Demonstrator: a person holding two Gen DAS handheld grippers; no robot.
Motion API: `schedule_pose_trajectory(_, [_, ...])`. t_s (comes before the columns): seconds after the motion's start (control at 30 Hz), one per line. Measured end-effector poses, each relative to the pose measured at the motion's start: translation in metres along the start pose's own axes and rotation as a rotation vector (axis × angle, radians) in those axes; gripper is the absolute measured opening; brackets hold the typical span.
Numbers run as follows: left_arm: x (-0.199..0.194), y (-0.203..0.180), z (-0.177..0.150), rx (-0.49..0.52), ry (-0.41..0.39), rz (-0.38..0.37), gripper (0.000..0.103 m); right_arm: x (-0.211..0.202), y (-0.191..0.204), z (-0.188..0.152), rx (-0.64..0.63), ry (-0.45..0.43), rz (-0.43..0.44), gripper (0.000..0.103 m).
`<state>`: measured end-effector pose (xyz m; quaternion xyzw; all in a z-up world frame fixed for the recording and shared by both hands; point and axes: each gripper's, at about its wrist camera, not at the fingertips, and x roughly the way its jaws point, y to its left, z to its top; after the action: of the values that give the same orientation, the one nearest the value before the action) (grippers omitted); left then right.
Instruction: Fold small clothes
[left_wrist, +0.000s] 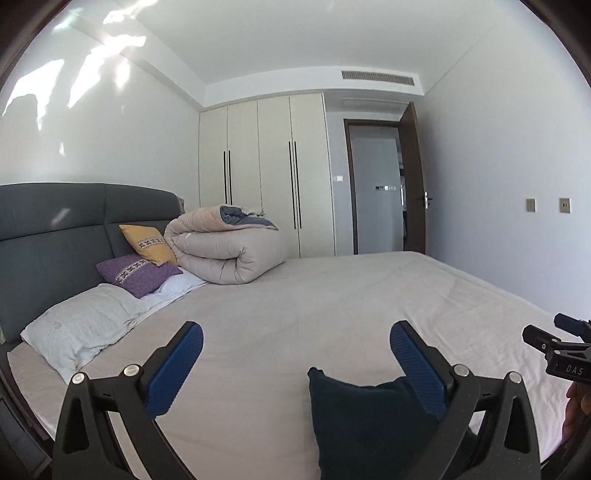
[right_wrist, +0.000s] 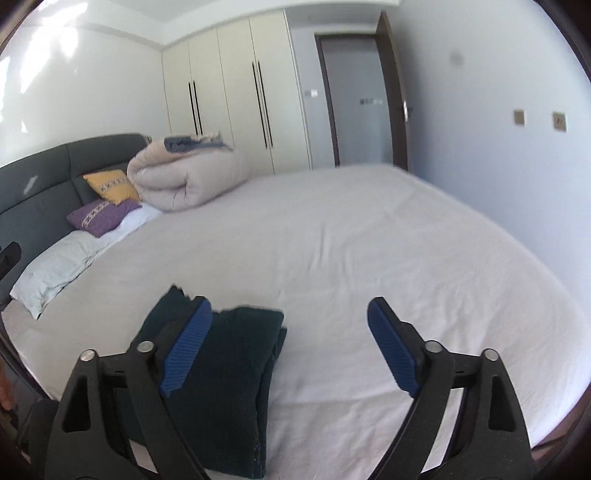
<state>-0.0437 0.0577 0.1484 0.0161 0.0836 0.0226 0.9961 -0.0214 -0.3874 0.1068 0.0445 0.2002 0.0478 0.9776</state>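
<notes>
A dark teal garment lies folded in layers on the bed sheet near the front edge. My right gripper is open above it, its left finger over the cloth, holding nothing. In the left wrist view the same garment sits low, beside the right finger. My left gripper is open and empty. Part of the right gripper's black body shows at the right edge of the left wrist view.
A rolled beige duvet lies at the head of the bed with a yellow cushion, a purple cushion and a white pillow. Grey headboard on the left. Wardrobe and open doorway behind.
</notes>
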Motion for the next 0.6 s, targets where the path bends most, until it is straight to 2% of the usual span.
schedule_pose_trajectory(0.1, [-0.015, 0.004, 0.006, -0.033, -0.018, 0.02, 0.103, -0.034, 0.014, 0.014, -0.072, -0.177, -0.092, 0.103])
schedule_pose_trajectory(0.17, [-0.022, 0.002, 0.008, -0.005, -0.005, 0.028, 0.103, -0.046, 0.022, 0.02, -0.129, -0.219, -0.12, 0.103])
schedule_pose_trajectory(0.23, [-0.026, -0.004, 0.003, 0.051, 0.009, 0.029, 0.103, -0.055, 0.026, 0.026, -0.143, -0.194, -0.097, 0.103])
schedule_pose_trajectory(0.33, [-0.029, -0.01, -0.006, 0.1, 0.034, 0.042, 0.103, -0.065, 0.024, 0.03, -0.082, -0.154, -0.075, 0.103])
schedule_pose_trajectory(0.47, [-0.019, -0.011, -0.028, 0.062, 0.161, -0.01, 0.103, -0.077, 0.027, 0.022, 0.004, -0.084, -0.043, 0.103])
schedule_pose_trajectory(0.6, [-0.014, -0.013, -0.047, 0.015, 0.233, 0.014, 0.103, -0.077, 0.031, 0.014, 0.026, -0.008, 0.002, 0.103])
